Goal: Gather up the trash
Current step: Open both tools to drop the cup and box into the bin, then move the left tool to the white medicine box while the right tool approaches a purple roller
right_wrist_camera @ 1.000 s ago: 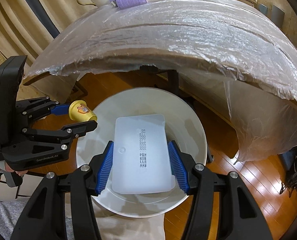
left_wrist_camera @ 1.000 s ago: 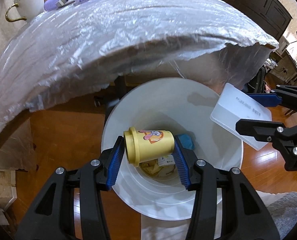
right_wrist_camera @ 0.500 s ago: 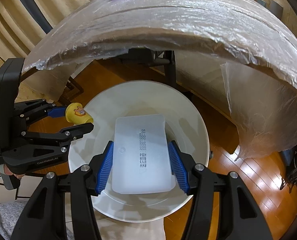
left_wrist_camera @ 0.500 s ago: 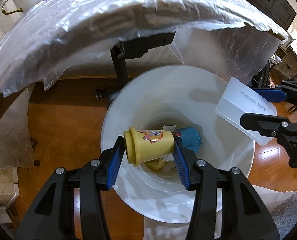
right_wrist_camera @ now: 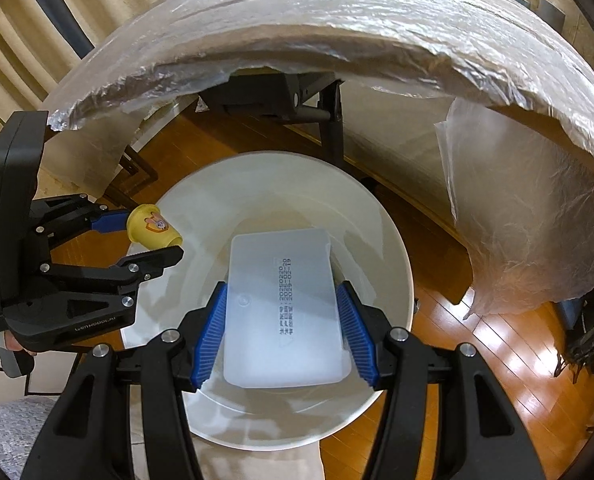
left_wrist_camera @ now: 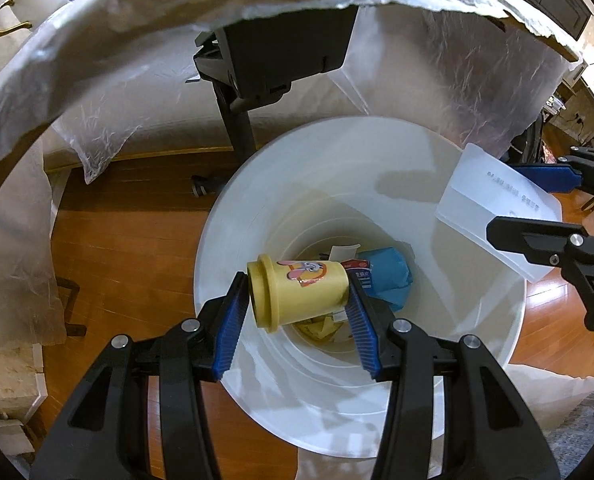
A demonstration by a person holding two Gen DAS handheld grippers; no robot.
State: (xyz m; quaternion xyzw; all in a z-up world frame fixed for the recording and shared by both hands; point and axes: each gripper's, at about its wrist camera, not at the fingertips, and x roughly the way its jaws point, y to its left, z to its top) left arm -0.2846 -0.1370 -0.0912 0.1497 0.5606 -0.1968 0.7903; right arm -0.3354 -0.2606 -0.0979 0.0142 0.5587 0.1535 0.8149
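Two claws over one white bin (left_wrist_camera: 257, 380), left claw (left_wrist_camera: 299, 300) clamping one yellow cup (left_wrist_camera: 297, 294), right claw (right_wrist_camera: 283, 330) clamping one plastic tray (right_wrist_camera: 281, 312)

Yellow cup (left_wrist_camera: 297, 294) with an orange-and-pink cartoon animal print, frosted white tray (right_wrist_camera: 283, 310) with dark printed digits. Bin (left_wrist_camera: 477, 340) is plain white, with blue and yellow scraps at the bottom. Black grippers with ribbed blue pads (left_wrist_camera: 229, 336), orange-brown wood floor (left_wrist_camera: 129, 248), clear crinkly plastic (right_wrist_camera: 337, 20) over the counter.
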